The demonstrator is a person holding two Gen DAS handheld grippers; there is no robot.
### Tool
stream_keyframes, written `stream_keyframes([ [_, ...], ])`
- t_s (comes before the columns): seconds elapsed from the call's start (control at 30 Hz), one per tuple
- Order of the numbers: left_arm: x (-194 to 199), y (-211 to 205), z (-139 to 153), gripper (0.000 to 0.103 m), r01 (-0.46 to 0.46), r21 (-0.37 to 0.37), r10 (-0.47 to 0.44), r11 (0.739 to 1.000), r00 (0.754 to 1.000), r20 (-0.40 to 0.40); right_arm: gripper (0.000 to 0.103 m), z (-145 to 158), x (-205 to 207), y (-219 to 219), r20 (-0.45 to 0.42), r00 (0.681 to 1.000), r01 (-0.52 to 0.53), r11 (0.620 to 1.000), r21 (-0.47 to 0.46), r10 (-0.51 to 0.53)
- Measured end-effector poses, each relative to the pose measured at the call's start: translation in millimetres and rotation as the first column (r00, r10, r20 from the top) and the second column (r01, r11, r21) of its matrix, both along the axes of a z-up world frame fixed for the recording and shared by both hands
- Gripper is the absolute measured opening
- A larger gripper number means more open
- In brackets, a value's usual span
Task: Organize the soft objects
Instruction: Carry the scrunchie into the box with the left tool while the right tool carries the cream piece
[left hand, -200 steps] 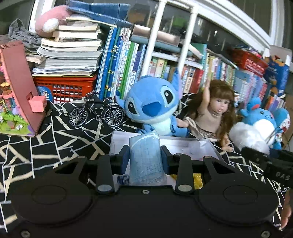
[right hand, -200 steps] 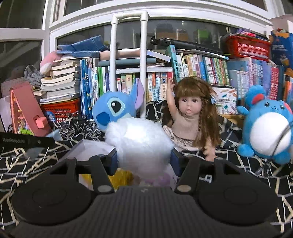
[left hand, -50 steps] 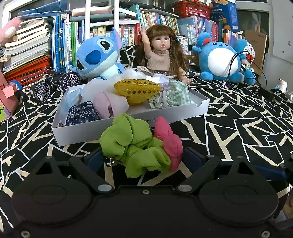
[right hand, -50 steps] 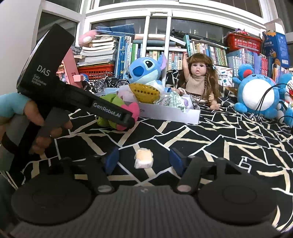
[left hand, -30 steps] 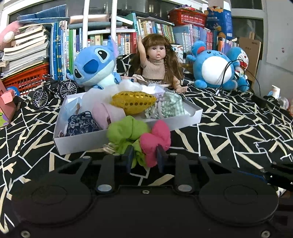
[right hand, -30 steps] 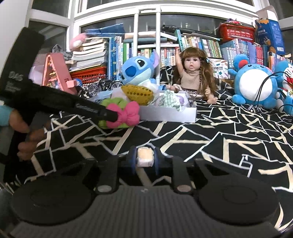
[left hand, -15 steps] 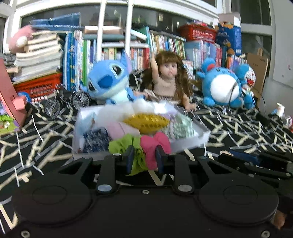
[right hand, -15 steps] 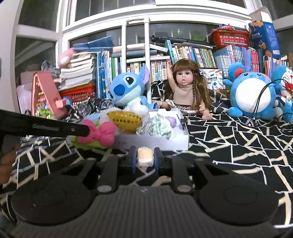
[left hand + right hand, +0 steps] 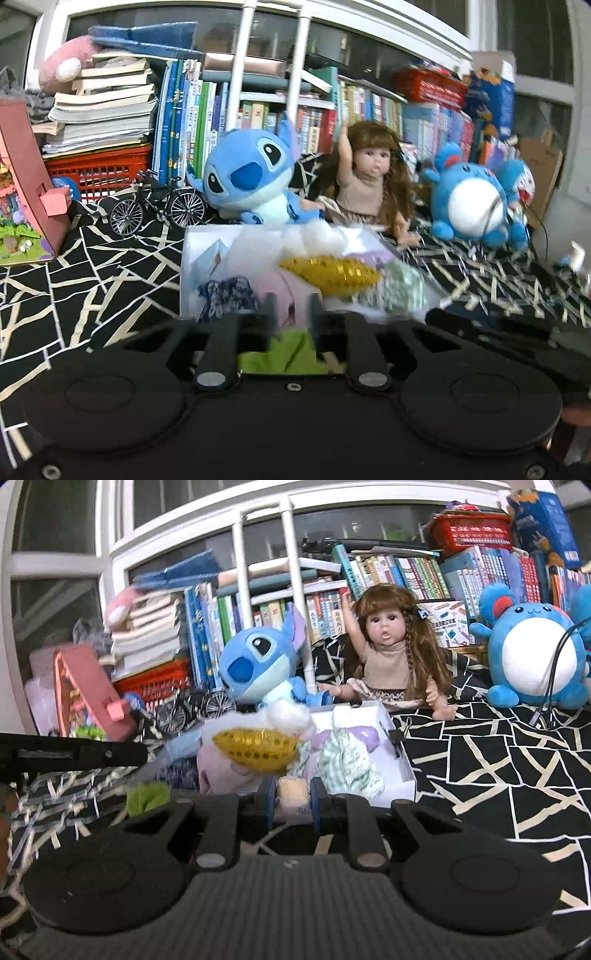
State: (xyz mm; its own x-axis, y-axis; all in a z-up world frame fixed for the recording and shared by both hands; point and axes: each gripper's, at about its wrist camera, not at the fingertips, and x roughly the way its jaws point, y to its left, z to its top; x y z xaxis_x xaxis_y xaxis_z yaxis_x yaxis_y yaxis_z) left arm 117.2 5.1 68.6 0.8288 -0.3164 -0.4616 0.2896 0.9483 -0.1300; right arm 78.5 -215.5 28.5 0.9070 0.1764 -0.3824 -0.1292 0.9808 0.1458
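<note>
A white box (image 9: pixel 190 254) (image 9: pixel 400 771) on the black patterned cloth holds several soft things: a gold sequin pouch (image 9: pixel 330 274) (image 9: pixel 256 748), a white fluffy ball (image 9: pixel 314 236), a dark blue cloth (image 9: pixel 225 295) and a green checked cloth (image 9: pixel 349 764). My left gripper (image 9: pixel 291 314) is shut on a green and pink soft toy (image 9: pixel 288 350) at the box's near edge; the pink part is hidden. The toy's green part shows in the right wrist view (image 9: pixel 146 797). My right gripper (image 9: pixel 292 794) is shut on a small cream foam block (image 9: pixel 292 792) just before the box.
Behind the box sit a blue Stitch plush (image 9: pixel 251 177) (image 9: pixel 258 664), a doll (image 9: pixel 369 181) (image 9: pixel 391 657) and a round blue plush (image 9: pixel 476 199) (image 9: pixel 532 653). A toy bicycle (image 9: pixel 159 208), a pink playhouse (image 9: pixel 26 184) and stacked books (image 9: pixel 103 107) stand at the left. Cables (image 9: pixel 554 679) lie at the right.
Both grippers shut on their objects about a second ago and have since lifted and moved toward the box. The left view is blurred from motion, and the toy has sunk low between its fingers.
</note>
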Motion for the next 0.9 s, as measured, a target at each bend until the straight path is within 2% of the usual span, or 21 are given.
stream_keyframes([
  [0.03, -7, 0, -3, 0.058, 0.007, 0.018, -0.007, 1.000, 1.000, 0.004, 0.024, -2, -2, 1, -0.004, 1.000, -0.004, 1.000, -0.016, 0.004],
  [0.07, -13, -1, -5, 0.061, 0.009, 0.033, -0.009, 0.999, 1.000, 0.008, 0.024, -5, -3, 2, -0.010, 1.000, -0.006, 1.000, -0.024, 0.005],
  [0.13, -22, -2, -12, 0.076, 0.008, 0.057, -0.010, 0.998, 1.000, 0.022, 0.024, -7, -5, 1, -0.020, 1.000, -0.006, 1.000, -0.027, 0.006],
  [0.2, -27, -6, -21, 0.084, 0.030, 0.089, -0.032, 0.996, 0.999, 0.026, 0.024, -8, -5, 1, -0.024, 1.000, -0.002, 1.000, -0.028, 0.002],
  [0.27, -33, -12, -31, 0.085, 0.018, 0.117, -0.021, 0.993, 0.999, 0.027, 0.024, -7, -5, 0, -0.026, 1.000, -0.001, 1.000, -0.030, 0.000],
  [0.33, -31, -19, -42, 0.093, 0.003, 0.145, -0.005, 0.989, 1.000, 0.013, 0.024, -7, -6, 1, -0.025, 1.000, -0.002, 0.999, -0.034, 0.001],
  [0.4, -27, -23, -52, 0.094, -0.019, 0.149, 0.021, 0.989, 1.000, -0.008, 0.024, -6, -6, 1, -0.026, 1.000, -0.006, 0.999, -0.039, 0.005],
  [0.47, -22, -24, -58, 0.088, -0.037, 0.119, 0.040, 0.992, 0.999, -0.023, 0.024, -6, -6, 2, -0.028, 1.000, -0.009, 0.999, -0.044, 0.008],
  [0.5, -20, -24, -59, 0.071, -0.030, 0.106, 0.035, 0.994, 0.998, -0.047, 0.024, -6, -5, 3, -0.030, 1.000, -0.011, 0.999, -0.045, 0.010],
  [0.53, -17, -24, -60, 0.058, -0.009, 0.089, 0.017, 0.996, 0.997, -0.080, 0.024, -7, -5, 3, -0.032, 0.999, -0.012, 0.999, -0.046, 0.011],
  [0.6, -13, -23, -60, 0.047, 0.027, 0.044, -0.022, 0.999, 0.991, -0.129, 0.024, -6, -4, 3, -0.032, 0.999, -0.014, 0.999, -0.044, 0.013],
  [0.73, -14, -22, -50, 0.035, 0.018, 0.046, -0.012, 0.999, 0.993, -0.115, 0.024, -3, -1, 3, -0.027, 1.000, -0.017, 0.999, -0.039, 0.016],
  [0.9, -24, -17, -28, 0.024, 0.013, 0.050, -0.011, 0.999, 0.999, -0.040, 0.024, 2, 6, 3, -0.019, 1.000, -0.024, 0.999, -0.035, 0.024],
])
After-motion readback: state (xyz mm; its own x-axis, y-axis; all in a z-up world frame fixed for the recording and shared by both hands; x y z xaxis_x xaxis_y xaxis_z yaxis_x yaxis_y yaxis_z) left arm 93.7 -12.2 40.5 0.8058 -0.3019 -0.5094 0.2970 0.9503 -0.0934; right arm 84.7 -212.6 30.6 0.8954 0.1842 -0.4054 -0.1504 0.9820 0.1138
